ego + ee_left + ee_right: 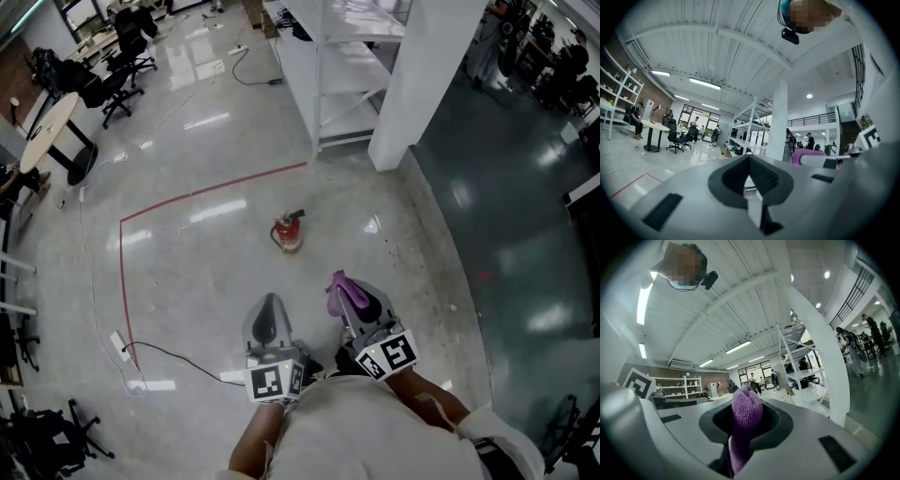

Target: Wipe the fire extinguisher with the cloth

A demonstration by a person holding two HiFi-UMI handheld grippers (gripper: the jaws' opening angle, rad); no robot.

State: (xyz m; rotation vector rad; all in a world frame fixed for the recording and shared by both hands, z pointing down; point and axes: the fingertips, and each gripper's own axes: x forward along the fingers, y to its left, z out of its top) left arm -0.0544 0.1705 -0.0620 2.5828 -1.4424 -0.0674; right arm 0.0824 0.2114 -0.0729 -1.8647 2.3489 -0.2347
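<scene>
We hold the purple cloth (746, 416) pinched in the right gripper (351, 296), its folded end poking past the jaws to serve as a wiping pad. The left gripper (750, 183) has its jaws closed on nothing, free, we judge, to steady the fire extinguisher (288, 232). That stands on the floor (206, 159) well ahead of both grippers, untouched. The floor is pale, glossy concrete crossed by a red tape line (122, 272). A white pillar (427, 75) and a shelving rack (328, 84) rise beyond.
</scene>
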